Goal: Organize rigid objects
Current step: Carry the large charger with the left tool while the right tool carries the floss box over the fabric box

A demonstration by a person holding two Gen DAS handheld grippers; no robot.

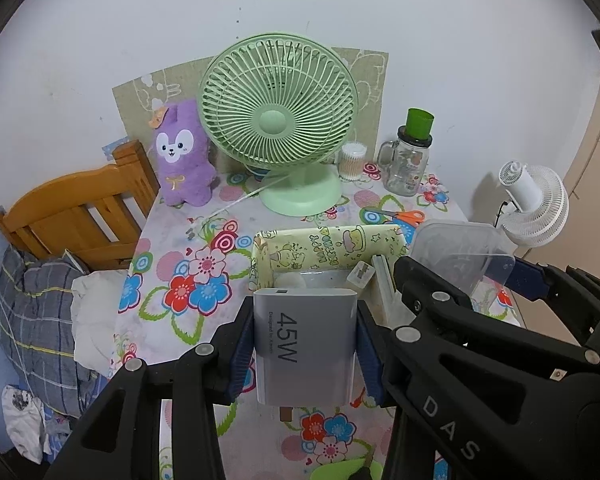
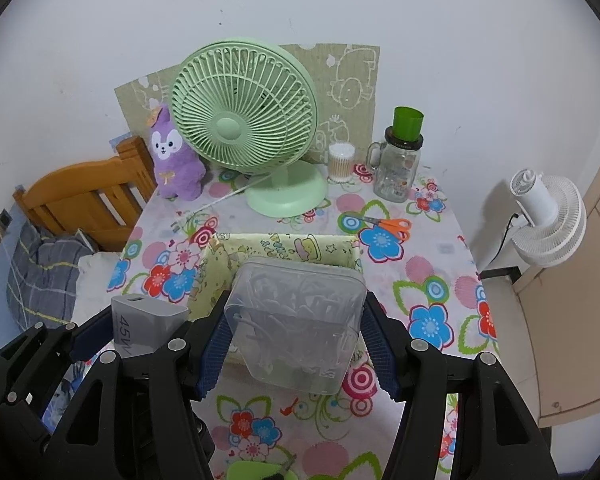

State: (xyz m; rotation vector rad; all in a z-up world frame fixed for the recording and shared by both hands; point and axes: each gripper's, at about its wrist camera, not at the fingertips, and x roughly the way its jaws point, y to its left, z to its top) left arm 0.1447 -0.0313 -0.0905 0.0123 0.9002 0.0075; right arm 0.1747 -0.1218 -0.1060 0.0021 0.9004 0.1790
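Left wrist view: left gripper (image 1: 306, 354), black frame with blue pads, clamped on the two flat sides of a grey rectangular 45W charger block (image 1: 305, 346), lifted above the flowered tablecloth (image 1: 188, 248) at the near edge of a yellow cartoon-print open box (image 1: 324, 246). Inside that box: one small white plug adapter (image 1: 360, 274), against its right wall.

Right wrist view: right gripper (image 2: 296, 344), same make, jaws partway apart and pressed against both sides of a clear rectangular lidded plastic container (image 2: 296, 320), contents indistinct, held over the near part of the same yellow box.

Far side of table: mint-green desk fan (image 2: 244, 128); purple plush animal (image 2: 176, 160) to its left; orange-handled scissors (image 2: 388, 226) to the right, beyond the box.
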